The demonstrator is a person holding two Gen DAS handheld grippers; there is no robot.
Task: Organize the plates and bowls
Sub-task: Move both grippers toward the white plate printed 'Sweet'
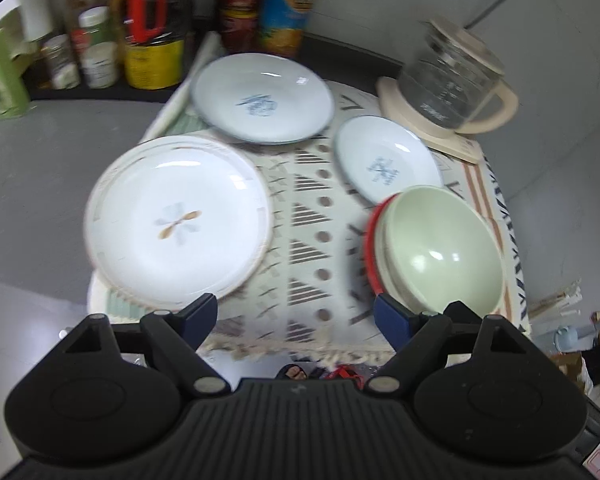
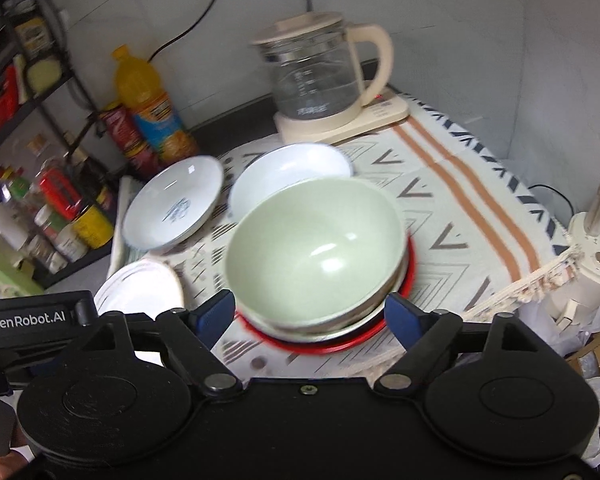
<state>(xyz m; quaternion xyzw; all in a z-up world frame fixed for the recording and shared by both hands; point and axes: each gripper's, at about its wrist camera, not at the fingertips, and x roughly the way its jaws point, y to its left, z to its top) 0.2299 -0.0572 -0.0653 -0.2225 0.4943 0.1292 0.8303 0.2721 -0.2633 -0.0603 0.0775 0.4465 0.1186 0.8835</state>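
A patterned cloth (image 1: 312, 216) covers the table, with a glass kettle (image 2: 320, 76) at the far side. The green bowl (image 2: 316, 248) sits in a stack on a red plate (image 2: 410, 276), directly ahead of the right gripper (image 2: 310, 314), whose jaws are spread wide. The left gripper (image 1: 296, 312), also spread and empty, has the white plate (image 1: 178, 220) ahead to its left. The right gripper seems nearer to the bowl.

Home kitchen: glass kettle (image 2: 320, 80), condiment bottles (image 1: 96, 52), patterned tablecloth (image 1: 312, 240).
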